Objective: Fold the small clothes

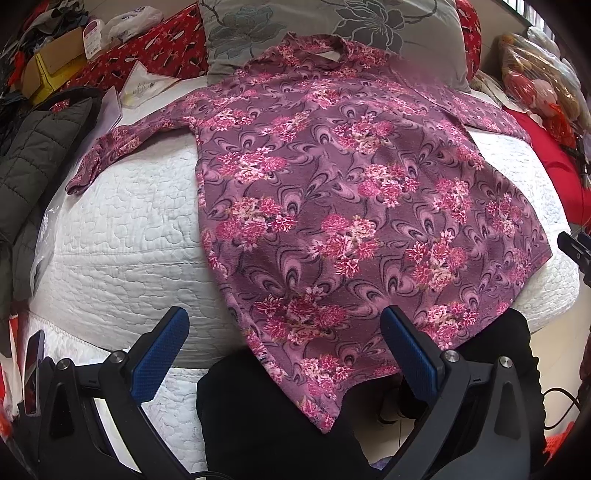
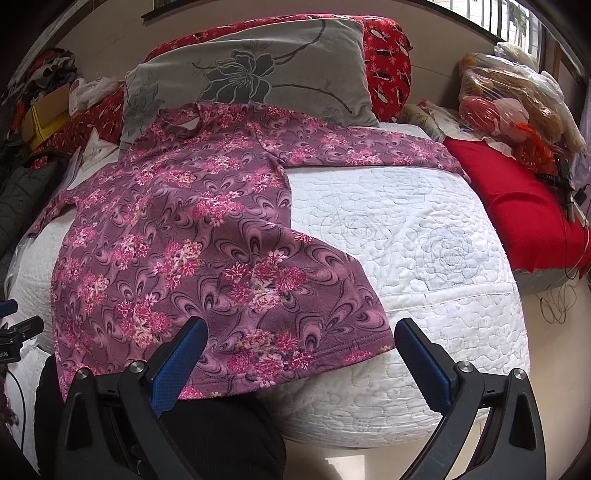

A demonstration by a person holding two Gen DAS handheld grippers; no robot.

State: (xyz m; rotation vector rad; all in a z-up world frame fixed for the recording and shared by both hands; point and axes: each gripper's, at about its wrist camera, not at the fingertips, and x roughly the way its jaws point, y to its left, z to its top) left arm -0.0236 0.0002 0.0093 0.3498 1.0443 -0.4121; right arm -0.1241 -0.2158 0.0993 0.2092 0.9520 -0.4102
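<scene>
Garment: a purple long-sleeved top with pink flower clusters is lying spread flat on the white quilted bedspread, collar toward the grey floral pillow, hem hanging slightly over the near bed edge.
Sleeves: the left sleeve is stretching out toward a dark padded jacket; the right sleeve is reaching toward the red cushion.
Left gripper: the left gripper is hovering over the hem's left part, its blue fingers spread wide and grasping nothing.
Right gripper: the right gripper is hanging over the hem's right corner, likewise spread apart and empty.
Progress: judging by the flat layout, no fold is made yet.
Handling: the fabric is looking like a soft, fleecy knit, light and limp; it is likely draping and sagging wherever it is not supported, and probably clinging a little to the textured quilt instead of sliding freely.
Where to grip: the stitched hem band and the sleeve cuffs are looking like the firmest edges; pinching a hem corner or a cuff through both layers is probably giving the best control.
Risk: catching only the top layer, or dragging the bedspread along.
</scene>
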